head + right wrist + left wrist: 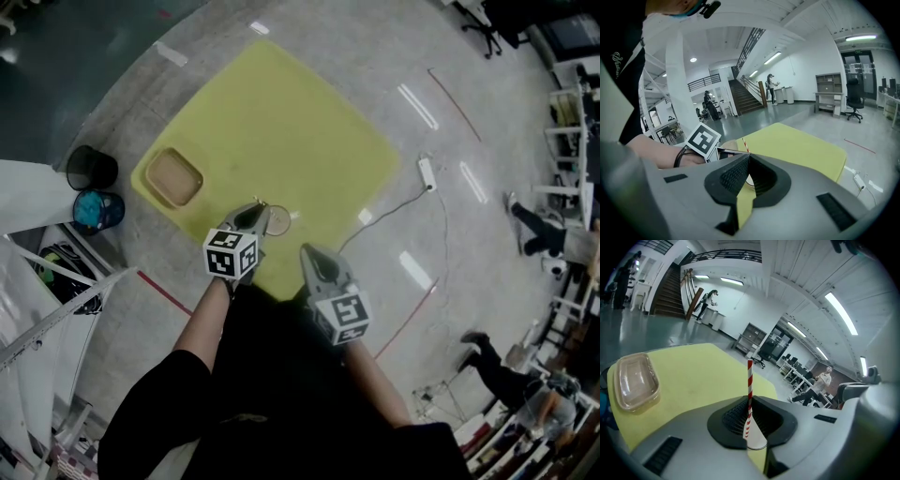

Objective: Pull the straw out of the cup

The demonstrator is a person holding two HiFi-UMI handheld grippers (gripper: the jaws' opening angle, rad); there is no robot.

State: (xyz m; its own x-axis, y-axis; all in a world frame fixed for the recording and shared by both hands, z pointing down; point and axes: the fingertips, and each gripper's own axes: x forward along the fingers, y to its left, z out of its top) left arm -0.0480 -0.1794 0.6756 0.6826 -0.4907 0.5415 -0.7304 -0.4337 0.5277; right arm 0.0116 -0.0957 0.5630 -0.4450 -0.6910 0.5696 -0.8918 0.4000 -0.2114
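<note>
A red-and-white striped straw (750,380) stands upright in a small cup (757,443) on the yellow mat (281,122). My left gripper (750,403) is shut on the straw just above the cup's rim. In the head view the left gripper (255,217) sits right beside the cup (279,221). My right gripper (312,255) hangs a little nearer to me and to the right, apart from the cup, with its tips together and nothing in them. From the right gripper (748,157) view the straw (746,144) and the left gripper's marker cube (702,139) show just beyond.
A clear plastic tray (174,177) lies on the mat's left corner. A black bin (92,169) and a blue container (97,210) stand off the mat at left. A power strip (427,172) with its cable lies right of the mat. White framework fills the lower left.
</note>
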